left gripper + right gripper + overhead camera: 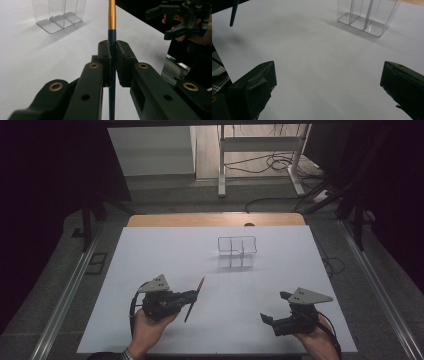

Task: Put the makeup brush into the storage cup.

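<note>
Left gripper (192,295): my jaws clamped on brush (194,298), long axis near-to-far. Right gripper (275,309): wide apart, empty. Clear organizer (237,252): far, centre; left hand marginally nearer, I judge.

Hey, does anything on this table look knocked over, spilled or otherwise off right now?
Nothing stands out. The clear divided holder stands upright on the white table, and the left gripper is clamped on a dark brush handle. The right gripper is open.
</note>
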The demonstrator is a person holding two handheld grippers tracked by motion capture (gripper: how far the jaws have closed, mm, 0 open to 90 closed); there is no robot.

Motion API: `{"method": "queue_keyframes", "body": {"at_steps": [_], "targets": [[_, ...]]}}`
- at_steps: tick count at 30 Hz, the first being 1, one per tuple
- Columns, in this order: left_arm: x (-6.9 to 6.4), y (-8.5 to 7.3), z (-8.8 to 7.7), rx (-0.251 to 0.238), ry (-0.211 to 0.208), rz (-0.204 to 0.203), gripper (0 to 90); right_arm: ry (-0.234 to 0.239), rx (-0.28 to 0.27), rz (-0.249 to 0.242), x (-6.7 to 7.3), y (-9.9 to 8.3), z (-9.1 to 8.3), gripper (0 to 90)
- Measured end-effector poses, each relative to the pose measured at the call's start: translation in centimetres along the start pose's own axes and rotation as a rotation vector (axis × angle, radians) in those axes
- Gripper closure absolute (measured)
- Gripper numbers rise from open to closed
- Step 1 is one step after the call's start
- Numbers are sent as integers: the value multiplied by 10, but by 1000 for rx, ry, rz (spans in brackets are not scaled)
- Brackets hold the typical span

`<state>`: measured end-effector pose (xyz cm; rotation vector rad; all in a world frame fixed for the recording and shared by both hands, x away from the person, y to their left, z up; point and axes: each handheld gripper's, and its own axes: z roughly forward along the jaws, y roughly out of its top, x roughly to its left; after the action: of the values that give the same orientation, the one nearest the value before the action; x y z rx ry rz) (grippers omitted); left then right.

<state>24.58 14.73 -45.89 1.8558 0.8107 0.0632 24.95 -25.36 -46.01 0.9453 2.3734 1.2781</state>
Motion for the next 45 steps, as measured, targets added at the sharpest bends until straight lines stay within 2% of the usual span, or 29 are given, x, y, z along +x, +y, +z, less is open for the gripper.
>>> {"method": "queue_keyframes", "body": {"at_steps": [7,10,13,18,31,34,39,42,45], "targets": [[-4,-1,3,-8,-7,8,834,12,-18,-7,1,6,2,2],[-7,-2,6,-9,-14,17,834,39,-18,16,2,10,3,14],[-9,-2,8,-10,-18,22,834,46,-17,25,2,13,4,16],[-14,-2,13,-6,-20,36,834,38,-17,27,5,21,7,11],[-19,-2,23,-12,-34,41,834,107,8,72,13,43,20,0],[-20,-2,25,-13,-37,45,834,131,-4,92,13,51,25,44],[-21,-2,28,-12,-37,47,834,137,-5,97,15,58,31,124],[-22,-2,30,-16,-32,49,834,160,-9,109,16,62,34,198],[-22,-2,31,-21,-30,51,834,181,-12,122,16,64,35,227]]}}
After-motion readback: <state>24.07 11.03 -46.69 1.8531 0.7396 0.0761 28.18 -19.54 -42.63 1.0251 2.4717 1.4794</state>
